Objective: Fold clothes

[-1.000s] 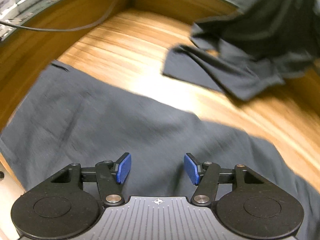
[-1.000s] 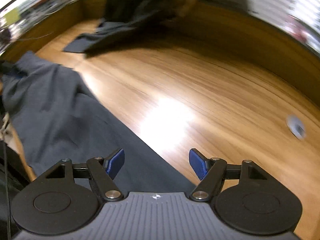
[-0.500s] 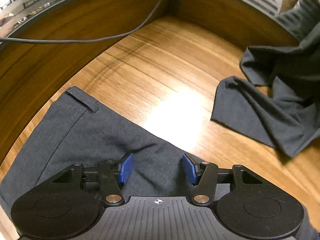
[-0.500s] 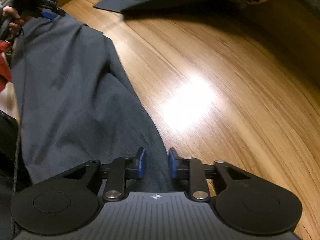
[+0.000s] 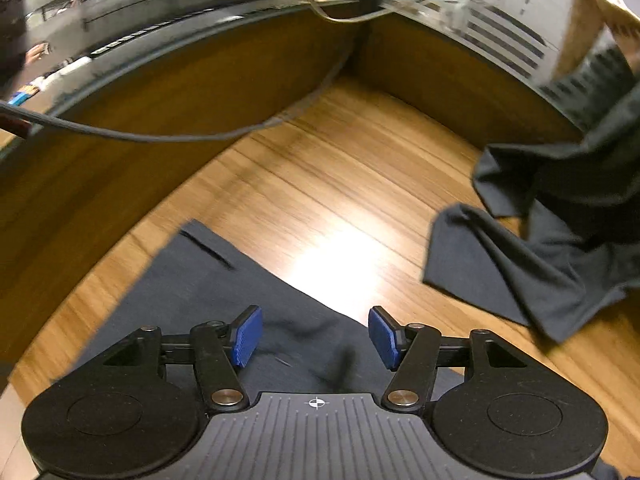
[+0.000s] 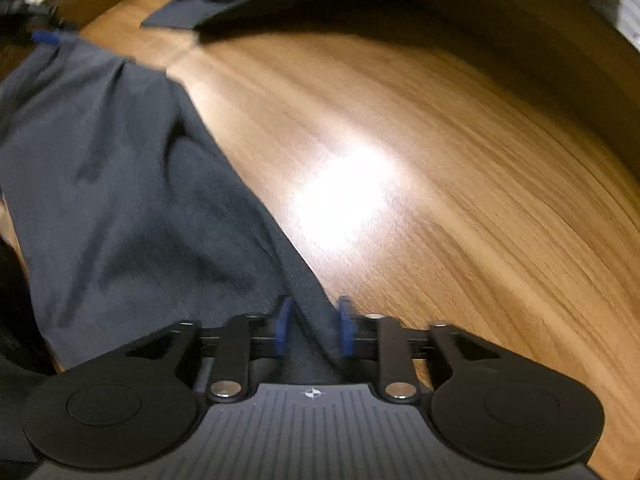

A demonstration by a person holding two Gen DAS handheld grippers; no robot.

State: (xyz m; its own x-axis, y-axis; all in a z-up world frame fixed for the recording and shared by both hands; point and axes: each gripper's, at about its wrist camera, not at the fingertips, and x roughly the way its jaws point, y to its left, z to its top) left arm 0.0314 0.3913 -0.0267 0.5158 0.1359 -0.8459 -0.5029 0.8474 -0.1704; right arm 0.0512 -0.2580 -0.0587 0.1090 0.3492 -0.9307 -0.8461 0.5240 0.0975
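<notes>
A wooden worktop (image 5: 340,168) with raised wooden walls along its far edges carries two dark garments. The nearer one, a flat grey garment (image 5: 208,280), lies along the near edge of the worktop, spread towards the near left corner; a short dark slit or seam shows close to its far corner. A second, crumpled dark garment (image 5: 540,248) is heaped near the far right of the worktop, with one flap trailing onto the bare wood — the two garments lie well apart, with a bright patch of reflected light on the wood between them.

In the left wrist view, the left tool (image 5: 314,334) hangs over the grey garment, its blue pads (image 5: 246,334) spread wide and its jaws opening; cloth lies beneath and between them, but the pads do not press on it, so the tool is released.

In the right wrist view, the right tool (image 6: 312,328) sits at the garment's right-hand edge (image 6: 120,184), where cloth meets bare wood. A raised ridge of fabric runs up between its blue pads (image 6: 282,326), which stand close either side of it — the jaws are opening, and the blur leaves it unclear whether they still pinch the fold.

A grey cable (image 5: 160,134) hangs across the far left wall.
</notes>
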